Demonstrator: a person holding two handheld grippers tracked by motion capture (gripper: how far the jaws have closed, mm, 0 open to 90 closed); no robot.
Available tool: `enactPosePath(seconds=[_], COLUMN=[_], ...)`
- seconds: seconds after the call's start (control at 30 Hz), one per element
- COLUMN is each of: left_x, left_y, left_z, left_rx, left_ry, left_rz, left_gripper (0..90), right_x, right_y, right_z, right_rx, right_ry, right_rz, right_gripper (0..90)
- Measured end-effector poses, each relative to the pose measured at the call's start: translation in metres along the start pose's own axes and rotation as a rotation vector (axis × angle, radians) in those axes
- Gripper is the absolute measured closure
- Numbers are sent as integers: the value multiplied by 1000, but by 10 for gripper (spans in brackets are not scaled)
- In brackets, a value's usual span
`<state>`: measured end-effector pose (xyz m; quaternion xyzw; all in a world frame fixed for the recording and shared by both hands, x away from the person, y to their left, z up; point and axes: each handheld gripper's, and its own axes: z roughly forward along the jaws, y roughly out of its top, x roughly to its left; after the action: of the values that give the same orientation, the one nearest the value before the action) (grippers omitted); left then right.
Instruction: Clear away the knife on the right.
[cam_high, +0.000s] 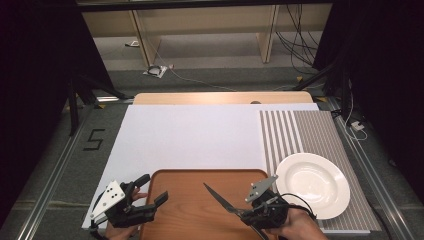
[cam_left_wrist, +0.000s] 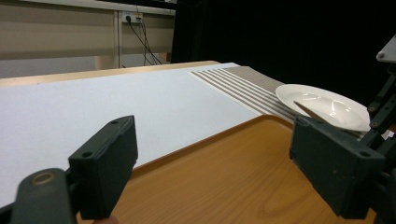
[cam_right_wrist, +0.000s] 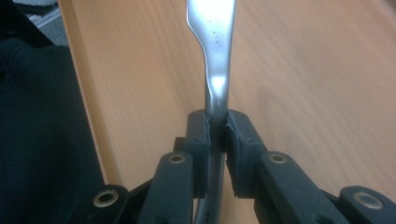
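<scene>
1. The knife (cam_high: 220, 198) is gripped by the right gripper (cam_high: 243, 212): in the right gripper view the pads are clamped on the metal shank (cam_right_wrist: 215, 100), and the blade runs up and away from the jaws.
2. In the high view the knife is carried above the wooden tray (cam_high: 200, 222), with the blade pointed up-left towards the middle of the table. Whether the tip touches the tray cannot be told; it appears to be held clear.
3. The left gripper (cam_high: 145, 192) is held open and empty at the tray's left edge. In the left gripper view its two pads (cam_left_wrist: 105, 165) are seen spread wide, with nothing between them and the tray surface below.
4. A white plate (cam_high: 314, 184) is set on the striped placemat (cam_high: 305, 132), just right of the tray and close to the right gripper. The plate is seen to be empty.
5. Step in hand, as judged: transport of the knife, either for placement on the tray or towards the plate. The destination cannot be settled from the scene.
6. Next move, as judged: the knife is to be lowered and levelled so that the blade lies flat before the jaws are released. A release with the handle end raised risks the blade sliding or bouncing on the smooth wood.
7. No role for the left gripper is needed yet; the tray could be steadied by it if the tray shifts.
</scene>
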<state>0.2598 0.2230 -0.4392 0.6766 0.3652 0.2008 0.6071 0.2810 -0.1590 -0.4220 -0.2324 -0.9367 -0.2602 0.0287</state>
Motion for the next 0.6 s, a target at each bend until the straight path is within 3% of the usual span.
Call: enactPosePath(seconds=[0.47, 0.6], left_x=[-1, 0], left_y=[0, 0], left_z=[0, 0], left_rx=[-4, -2], left_ry=[-2, -1], left_rz=[-2, -1], left_gripper=[152, 152], right_x=[5, 5], right_y=[-1, -1], right_z=[17, 19], right_rx=[154, 175], right_ry=[-3, -12], right_rz=[-2, -5], right_gripper=[806, 806])
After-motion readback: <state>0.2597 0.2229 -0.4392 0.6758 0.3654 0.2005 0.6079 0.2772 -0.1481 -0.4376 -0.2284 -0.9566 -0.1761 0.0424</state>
